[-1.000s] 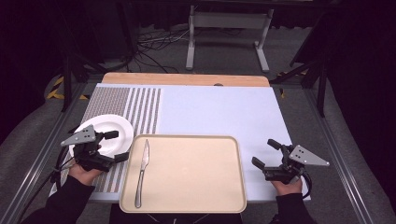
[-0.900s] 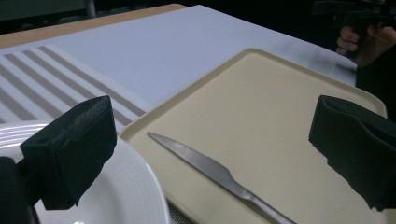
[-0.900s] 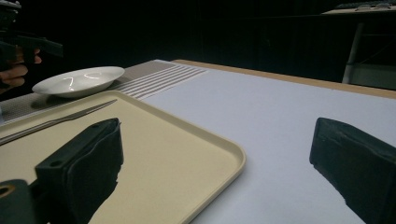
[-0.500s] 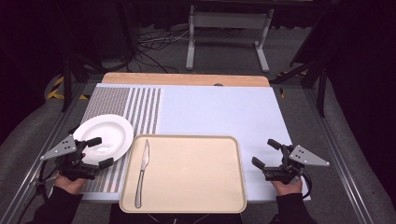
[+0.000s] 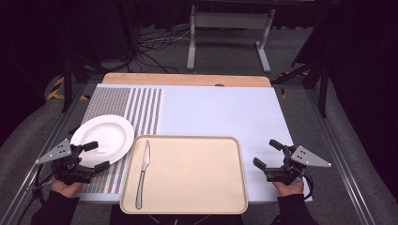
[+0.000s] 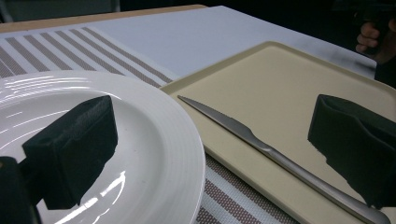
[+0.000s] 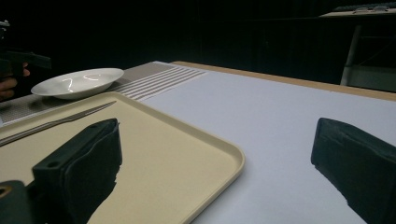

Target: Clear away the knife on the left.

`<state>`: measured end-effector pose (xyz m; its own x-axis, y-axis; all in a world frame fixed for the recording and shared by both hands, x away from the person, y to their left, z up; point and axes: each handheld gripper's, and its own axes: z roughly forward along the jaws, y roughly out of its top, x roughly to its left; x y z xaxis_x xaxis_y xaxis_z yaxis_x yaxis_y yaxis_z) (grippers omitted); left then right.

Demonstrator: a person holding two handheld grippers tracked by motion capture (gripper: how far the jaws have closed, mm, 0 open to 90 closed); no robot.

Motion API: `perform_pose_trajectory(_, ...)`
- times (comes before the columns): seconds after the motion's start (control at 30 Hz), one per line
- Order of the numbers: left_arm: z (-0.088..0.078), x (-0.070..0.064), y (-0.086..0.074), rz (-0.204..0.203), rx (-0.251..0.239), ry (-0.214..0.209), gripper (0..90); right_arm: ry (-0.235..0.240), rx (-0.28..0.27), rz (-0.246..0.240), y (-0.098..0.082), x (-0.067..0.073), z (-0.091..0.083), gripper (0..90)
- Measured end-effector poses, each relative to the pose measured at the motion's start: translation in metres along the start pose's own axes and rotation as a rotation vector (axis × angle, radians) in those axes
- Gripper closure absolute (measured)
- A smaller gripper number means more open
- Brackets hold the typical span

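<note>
Your left gripper (image 5: 92, 155) has drawn back off the white plate (image 5: 105, 135) — jaws wide, like the right gripper (image 5: 268, 153) — leaving the knife (image 5: 142, 171) on the tray (image 5: 197, 187), both untouched.

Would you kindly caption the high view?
Open left gripper by white plate; knife on tray.

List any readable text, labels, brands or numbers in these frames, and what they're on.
None readable.
white plate: plain, no mark.
knife: no stamp visible on blade or handle.
beige tray: blank.
placemat: woven stripes at one end, no lettering.
left gripper and right gripper: grey plates show no legible marking.
</note>
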<state>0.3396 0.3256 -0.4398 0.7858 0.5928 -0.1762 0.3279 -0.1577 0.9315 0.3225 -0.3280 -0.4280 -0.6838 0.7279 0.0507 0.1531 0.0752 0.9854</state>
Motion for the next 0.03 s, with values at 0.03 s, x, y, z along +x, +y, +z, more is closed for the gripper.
perform_pose_trajectory(0.03, 0.0, 0.0, 0.0, 0.0, 0.0, 0.0, 2.2, -0.001, 0.0, -0.001, 0.0, 0.0001, 0.0001, 2.3)
